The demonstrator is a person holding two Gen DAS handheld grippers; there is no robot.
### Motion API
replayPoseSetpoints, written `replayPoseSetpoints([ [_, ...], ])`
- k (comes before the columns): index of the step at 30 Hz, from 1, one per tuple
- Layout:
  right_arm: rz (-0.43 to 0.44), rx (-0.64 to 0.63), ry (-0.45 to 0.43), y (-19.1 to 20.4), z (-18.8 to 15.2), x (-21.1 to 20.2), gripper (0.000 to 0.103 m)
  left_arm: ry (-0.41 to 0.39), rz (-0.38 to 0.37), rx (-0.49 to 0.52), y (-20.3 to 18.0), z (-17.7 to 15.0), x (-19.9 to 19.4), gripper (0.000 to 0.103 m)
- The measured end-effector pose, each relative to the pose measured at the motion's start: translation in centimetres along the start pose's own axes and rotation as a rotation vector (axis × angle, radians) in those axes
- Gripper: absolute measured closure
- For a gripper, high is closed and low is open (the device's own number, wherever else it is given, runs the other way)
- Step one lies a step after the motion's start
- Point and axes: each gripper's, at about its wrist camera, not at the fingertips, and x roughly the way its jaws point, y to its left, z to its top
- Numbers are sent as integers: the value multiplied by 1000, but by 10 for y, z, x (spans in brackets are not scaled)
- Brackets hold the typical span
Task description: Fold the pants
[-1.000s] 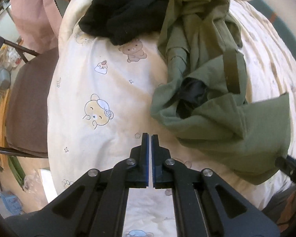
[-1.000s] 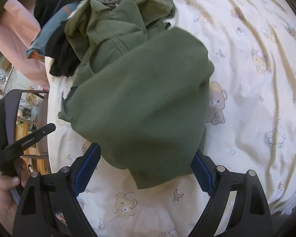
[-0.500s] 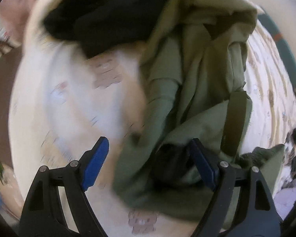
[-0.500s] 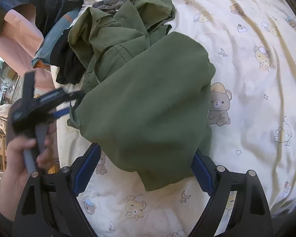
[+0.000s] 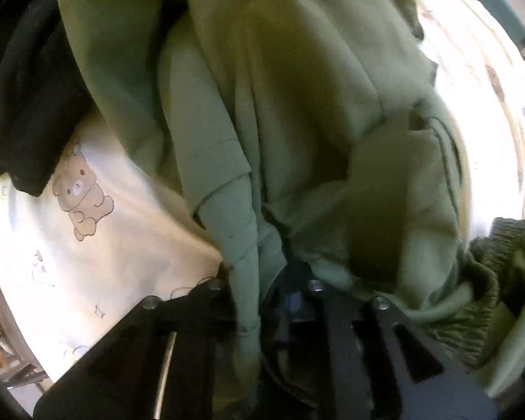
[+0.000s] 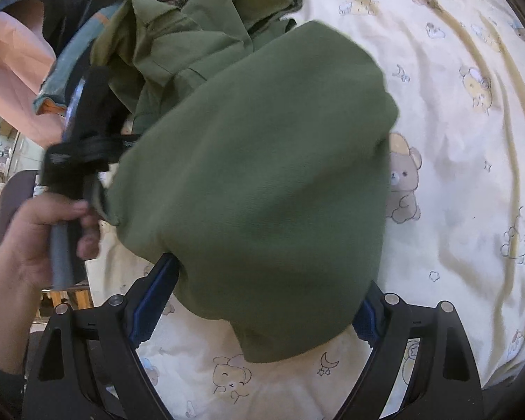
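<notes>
Olive green pants (image 6: pixel 262 175) lie crumpled on a cream bedsheet (image 6: pixel 455 140) with bear prints. In the left wrist view the pants (image 5: pixel 315 122) fill the frame, and my left gripper (image 5: pixel 262 290) is shut on a fold of their fabric. In the right wrist view my right gripper (image 6: pixel 259 301) is open, its blue-padded fingers on either side of the near pant leg, which drapes between them. The left gripper (image 6: pixel 84 147) shows there too, held by a hand at the pants' left edge.
A black garment (image 5: pixel 24 105) lies left of the pants. A pile of other clothes, blue and dark (image 6: pixel 70 52), sits at the bed's far left by a pink cloth (image 6: pixel 14 70). A chair (image 6: pixel 14 192) stands beside the bed's left edge.
My left gripper was shut and empty away from the pants, then opened, moved in, and closed on a fold of the pants. My right gripper stayed open around the near leg.
</notes>
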Motion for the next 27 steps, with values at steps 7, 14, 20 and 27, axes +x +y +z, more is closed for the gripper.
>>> replayPoseSetpoints([
  [7,-69,5,-23,-4,5,5,35,-73,73,69,-13,-23,-39,96],
  [14,-82,-97,-116,13,18,-6,93,-110,72,56,-7,-80,-80,96],
  [20,-52,-110,-213,19,20,-29,96,-142,38,60,-24,-143,-102,96],
  [27,111,-237,-295,46,16,-58,96,-139,-34,93,-61,-232,-134,96],
])
